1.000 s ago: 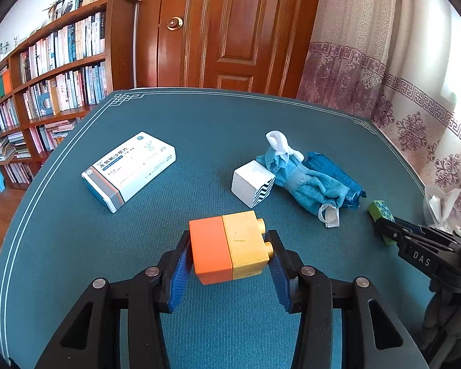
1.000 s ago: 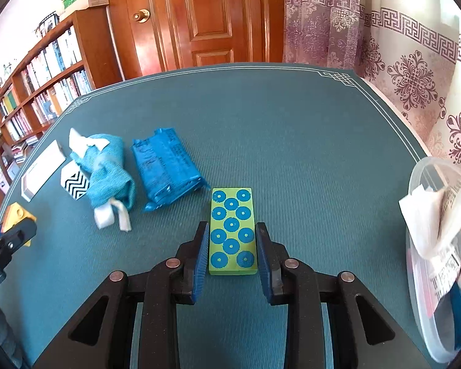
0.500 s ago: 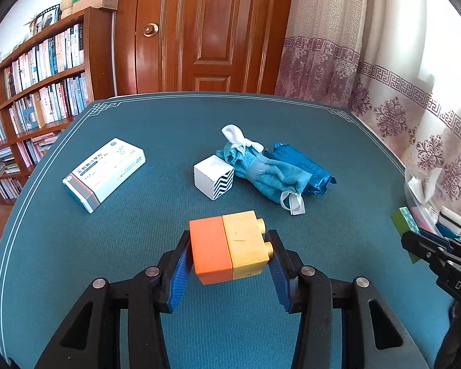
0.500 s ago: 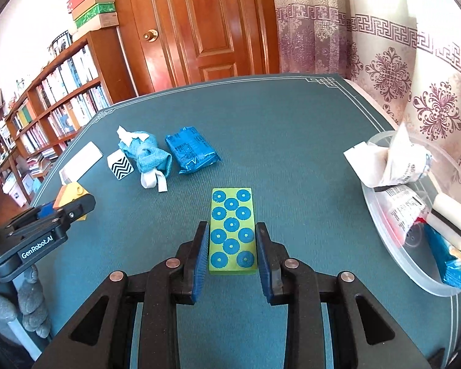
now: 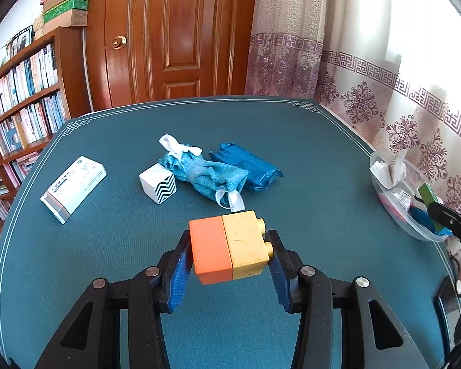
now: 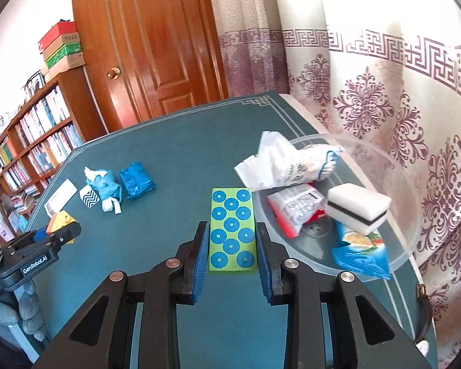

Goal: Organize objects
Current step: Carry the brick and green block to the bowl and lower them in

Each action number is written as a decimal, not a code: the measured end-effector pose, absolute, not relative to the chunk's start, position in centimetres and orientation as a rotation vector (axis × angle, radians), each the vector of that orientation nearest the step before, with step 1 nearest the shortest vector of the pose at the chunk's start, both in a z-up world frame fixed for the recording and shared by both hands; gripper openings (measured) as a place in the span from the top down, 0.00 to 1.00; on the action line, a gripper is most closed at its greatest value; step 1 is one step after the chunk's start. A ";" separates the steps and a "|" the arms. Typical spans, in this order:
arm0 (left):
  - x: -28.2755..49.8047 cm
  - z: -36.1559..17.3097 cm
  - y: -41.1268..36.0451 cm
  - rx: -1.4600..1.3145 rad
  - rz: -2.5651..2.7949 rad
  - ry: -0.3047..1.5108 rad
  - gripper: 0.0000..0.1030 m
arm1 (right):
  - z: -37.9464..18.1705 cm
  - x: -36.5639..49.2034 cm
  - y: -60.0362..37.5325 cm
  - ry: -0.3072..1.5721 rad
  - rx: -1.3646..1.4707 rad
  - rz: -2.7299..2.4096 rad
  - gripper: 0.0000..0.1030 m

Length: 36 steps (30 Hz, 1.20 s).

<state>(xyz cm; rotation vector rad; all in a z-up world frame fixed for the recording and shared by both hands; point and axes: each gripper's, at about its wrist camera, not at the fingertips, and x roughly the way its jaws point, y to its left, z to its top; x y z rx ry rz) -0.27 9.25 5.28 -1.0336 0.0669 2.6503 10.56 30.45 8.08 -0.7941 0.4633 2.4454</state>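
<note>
Left gripper [image 5: 229, 252] clamps the orange-yellow block [image 5: 230, 247] (frame centre); right gripper [image 6: 232, 240] clamps the green dotted block [image 6: 233, 230].

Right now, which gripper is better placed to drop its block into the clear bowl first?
Right. The right gripper holds the green block at the clear bowl rim; the left gripper, holding the orange-yellow block, is farther away over mid-table.

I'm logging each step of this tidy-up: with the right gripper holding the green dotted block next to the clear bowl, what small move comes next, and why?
Probably carry the green dotted block a little further right over the clear bowl, then open. The right gripper is shut on it, the block's far end overlaps the rim, and the bowl already holds a sponge and packets.
</note>
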 end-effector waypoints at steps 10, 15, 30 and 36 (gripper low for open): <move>0.9 7.0 15.2 -0.971 2.548 0.152 0.52 | 9.3 16.2 36.8 0.464 -0.639 2.282 0.71; 1.5 7.7 18.8 -0.935 2.486 0.201 0.52 | 8.2 17.3 40.6 0.478 -0.641 2.200 0.71; 1.8 8.6 26.1 -0.909 2.349 0.236 0.52 | 5.8 16.7 43.7 0.547 -0.685 2.249 0.70; 1.4 8.5 29.0 -0.897 2.272 0.221 0.52 | 5.9 17.2 43.3 0.559 -0.681 2.264 0.70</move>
